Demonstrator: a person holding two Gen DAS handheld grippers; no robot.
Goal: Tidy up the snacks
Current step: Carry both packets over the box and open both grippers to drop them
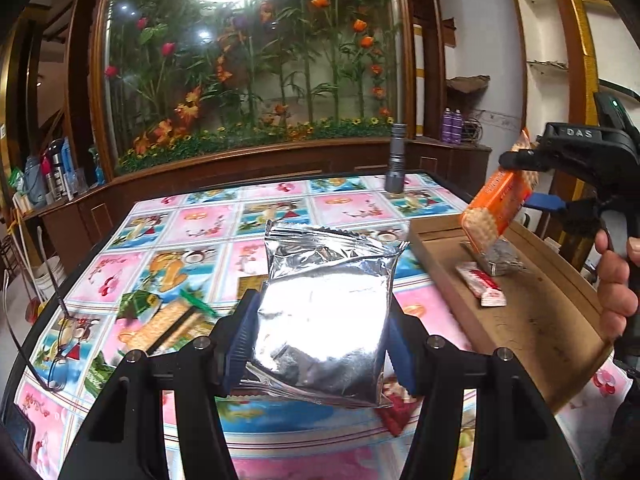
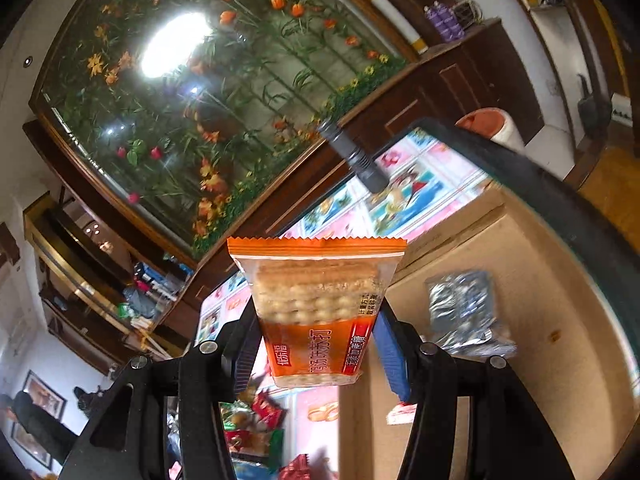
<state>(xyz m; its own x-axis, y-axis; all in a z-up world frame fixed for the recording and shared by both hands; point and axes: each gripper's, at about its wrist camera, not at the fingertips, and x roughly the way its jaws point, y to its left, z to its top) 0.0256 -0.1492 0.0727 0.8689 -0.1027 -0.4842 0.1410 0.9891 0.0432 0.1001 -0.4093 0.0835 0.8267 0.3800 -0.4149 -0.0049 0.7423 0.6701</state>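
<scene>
My left gripper [image 1: 320, 344] is shut on a silver foil snack bag [image 1: 328, 312] and holds it above the patterned table. My right gripper [image 2: 316, 344] is shut on an orange cracker packet [image 2: 316, 308]; in the left wrist view that packet [image 1: 496, 208] hangs tilted over the far end of the brown cardboard box [image 1: 560, 328]. Inside the box lie a silver packet [image 2: 464, 312] and a red-and-white packet [image 1: 486, 288]. More snacks lie on the table: a green cracker pack [image 1: 168, 320] and a pile of red and green packets [image 2: 256, 428].
A grey flashlight [image 1: 396, 160] stands upright at the table's far edge. Wire-rimmed glasses [image 1: 60, 344] lie at the table's left edge. A wooden cabinet with a flower mural runs behind the table. The box fills the table's right side.
</scene>
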